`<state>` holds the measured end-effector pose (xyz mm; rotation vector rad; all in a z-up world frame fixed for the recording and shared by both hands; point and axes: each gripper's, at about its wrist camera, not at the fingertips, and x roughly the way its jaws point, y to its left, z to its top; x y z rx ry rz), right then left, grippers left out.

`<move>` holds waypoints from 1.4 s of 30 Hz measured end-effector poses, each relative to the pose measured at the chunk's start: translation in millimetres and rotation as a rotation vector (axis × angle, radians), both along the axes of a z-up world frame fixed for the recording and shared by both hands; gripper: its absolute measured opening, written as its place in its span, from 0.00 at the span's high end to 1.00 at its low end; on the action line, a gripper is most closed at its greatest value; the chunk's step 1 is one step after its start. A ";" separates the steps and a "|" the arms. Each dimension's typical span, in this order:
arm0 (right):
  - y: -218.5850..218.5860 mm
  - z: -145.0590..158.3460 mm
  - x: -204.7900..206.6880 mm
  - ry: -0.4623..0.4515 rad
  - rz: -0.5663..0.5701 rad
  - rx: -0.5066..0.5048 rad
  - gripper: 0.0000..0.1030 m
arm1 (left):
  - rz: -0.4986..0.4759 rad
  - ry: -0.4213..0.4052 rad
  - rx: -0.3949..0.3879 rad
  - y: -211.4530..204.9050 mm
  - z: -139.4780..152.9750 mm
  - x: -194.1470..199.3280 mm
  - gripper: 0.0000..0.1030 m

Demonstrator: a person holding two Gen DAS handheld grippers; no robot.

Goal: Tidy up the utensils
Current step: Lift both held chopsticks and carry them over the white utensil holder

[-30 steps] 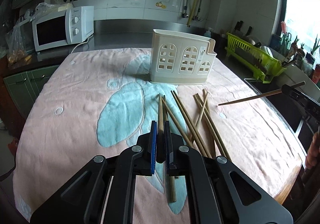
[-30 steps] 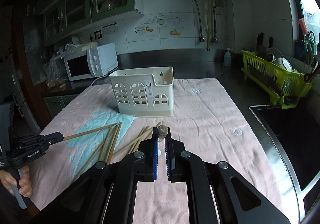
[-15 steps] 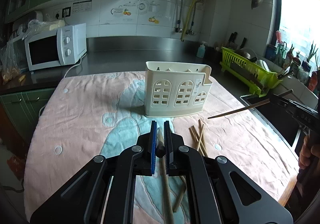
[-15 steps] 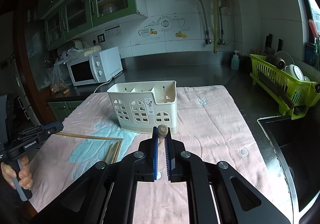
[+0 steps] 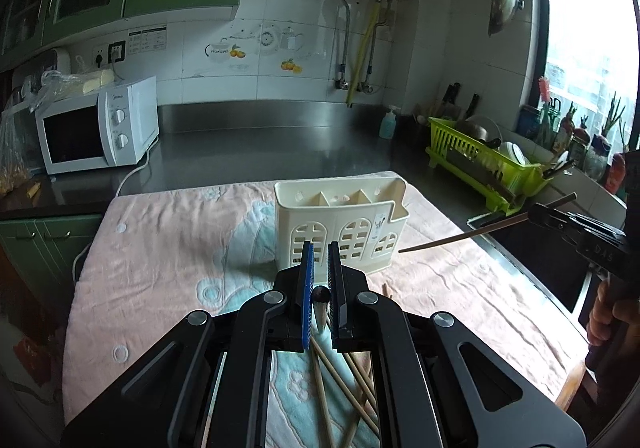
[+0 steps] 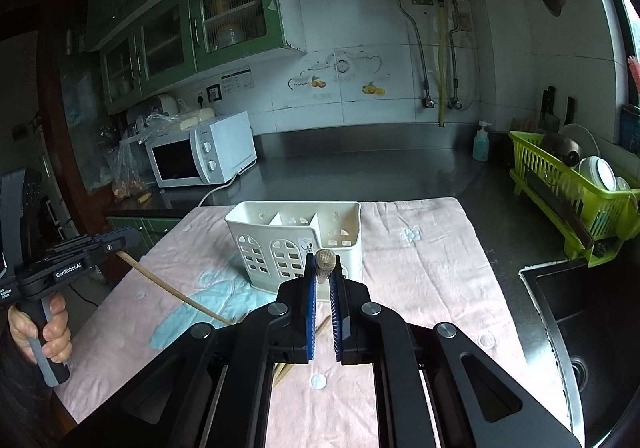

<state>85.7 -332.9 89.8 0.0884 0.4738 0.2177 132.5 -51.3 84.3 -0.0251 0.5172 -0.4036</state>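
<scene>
A cream utensil holder with three compartments stands on the pink towel; it also shows in the right wrist view. My left gripper is shut on a chopstick and holds it above the towel in front of the holder. My right gripper is shut on another chopstick, seen end-on, raised near the holder's right side. Its shaft shows in the left wrist view. Several loose chopsticks lie on the towel below the left gripper.
A white microwave stands at the back left of the steel counter. A green dish rack and a sink are on the right. A soap bottle stands by the wall.
Both grippers have risen with their chopsticks and tipped upward. The holder's open top now shows. The loose chopsticks have dropped low in the left view.
</scene>
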 end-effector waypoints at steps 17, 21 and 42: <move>-6.9 60.1 54.8 -0.009 0.050 -0.079 0.94 | -0.004 -0.155 0.019 -20.9 105.9 45.3 0.95; -5.7 59.7 72.6 0.013 0.058 -0.097 0.94 | 0.015 -0.217 0.015 -29.9 136.8 64.3 0.95; -1.2 17.7 135.8 0.148 0.084 -0.135 0.94 | 0.056 -0.115 -0.029 -52.9 106.6 172.7 0.95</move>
